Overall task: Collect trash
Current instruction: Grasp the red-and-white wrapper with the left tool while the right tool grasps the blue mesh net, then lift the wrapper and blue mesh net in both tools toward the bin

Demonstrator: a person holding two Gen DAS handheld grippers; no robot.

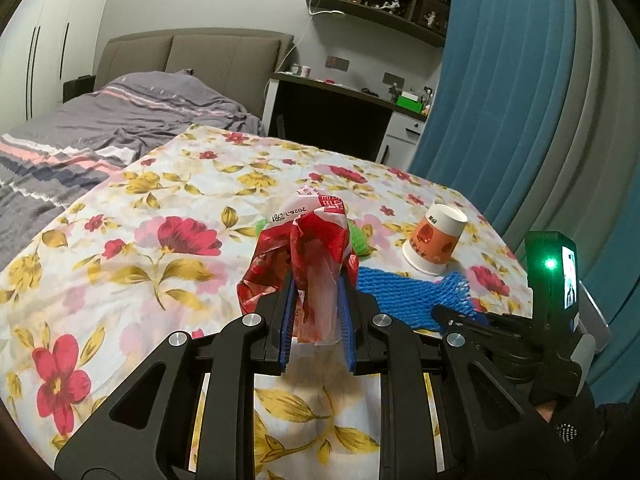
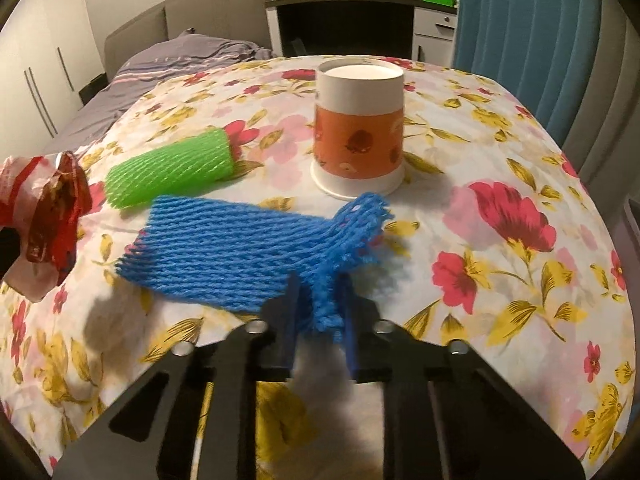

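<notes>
On a floral tablecloth, a blue foam net was pinched by the right gripper, a red wrapper clamped in the left gripper; lifting slowly was judged wisest.

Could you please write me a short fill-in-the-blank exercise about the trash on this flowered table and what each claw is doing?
1. The left claw is shut on a crumpled ____ wrapper.
2. The right claw pinches the ____ foam net.
3. The paper cup stands ____ on the tablecloth.
4. The foam net lying free beside the cup is ____.

Missing words: red; blue; upside down; green
</notes>
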